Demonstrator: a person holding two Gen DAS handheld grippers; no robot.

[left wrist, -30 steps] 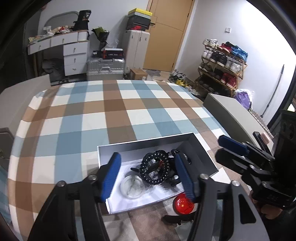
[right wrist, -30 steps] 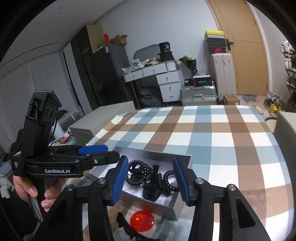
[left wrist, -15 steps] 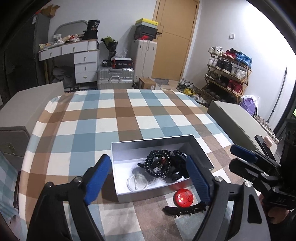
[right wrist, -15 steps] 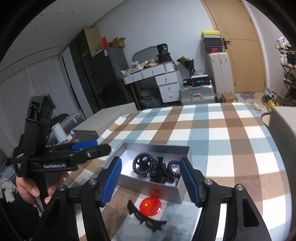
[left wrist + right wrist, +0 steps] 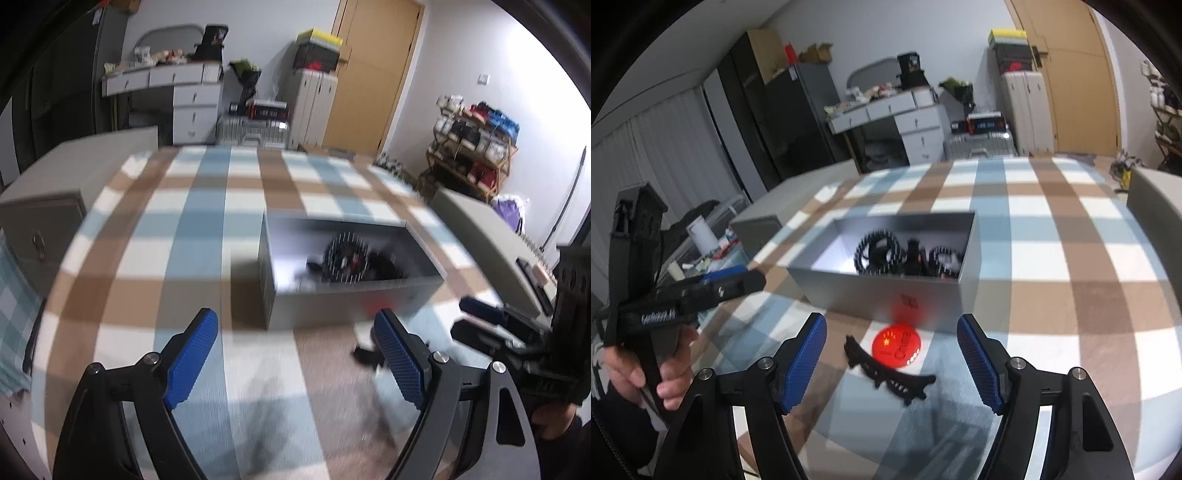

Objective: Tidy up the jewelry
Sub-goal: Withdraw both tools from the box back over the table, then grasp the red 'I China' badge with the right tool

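Observation:
A grey open box (image 5: 886, 299) stands on the checked tablecloth (image 5: 1052, 229), with black bead bracelets (image 5: 877, 251) and dark clips inside. In front of it lie a red round badge (image 5: 897, 346) and a black curved hair clip (image 5: 890, 373). My right gripper (image 5: 890, 325) hovers just short of these two, its jaws opening with nothing pressed between the pads. In the blurred left wrist view the box (image 5: 332, 302) sits ahead and to the right. My left gripper (image 5: 295, 321) is over bare cloth, jaws opening and empty. The right gripper (image 5: 480, 317) shows at the right edge.
Grey cabinets flank the table on the left (image 5: 44, 206) and on the right (image 5: 480, 236). A white desk (image 5: 897, 110), suitcases and a shoe rack (image 5: 472, 147) stand at the back. A hand (image 5: 665, 373) holds the left gripper (image 5: 731, 280).
Both grippers have drawn back from the box and sunk lower, and both sets of jaws have widened. The badge and black clip now lie ahead of the right fingers.

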